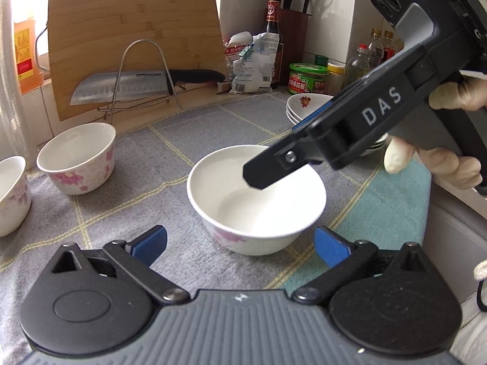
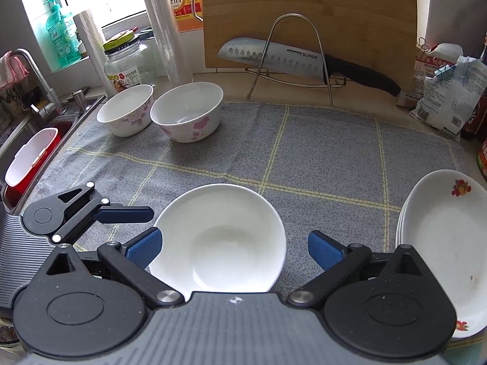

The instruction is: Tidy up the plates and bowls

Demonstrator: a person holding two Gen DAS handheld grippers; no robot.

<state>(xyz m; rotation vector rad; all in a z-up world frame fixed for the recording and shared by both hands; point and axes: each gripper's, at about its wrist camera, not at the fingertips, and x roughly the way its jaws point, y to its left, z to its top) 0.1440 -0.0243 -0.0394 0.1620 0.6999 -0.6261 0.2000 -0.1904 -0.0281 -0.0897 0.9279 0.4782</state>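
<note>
A white floral bowl (image 1: 255,194) stands upright on the grey checked cloth (image 1: 170,158), in front of my open left gripper (image 1: 240,245). My right gripper (image 2: 236,249) is open and hovers just above that same bowl (image 2: 219,240), one finger on each side of it. In the left wrist view the right gripper's finger (image 1: 274,167) hangs over the bowl's rim. Two more floral bowls (image 2: 186,111) (image 2: 125,109) stand side by side at the cloth's far left. A stack of white plates (image 2: 444,237) with a fruit print lies at the right.
A bamboo cutting board (image 2: 307,15) and a knife (image 2: 292,60) on a wire rack stand at the back. A sink (image 2: 33,140) with a red and white tub is at the left. Bottles, jars and bags (image 1: 258,60) crowd the back right corner.
</note>
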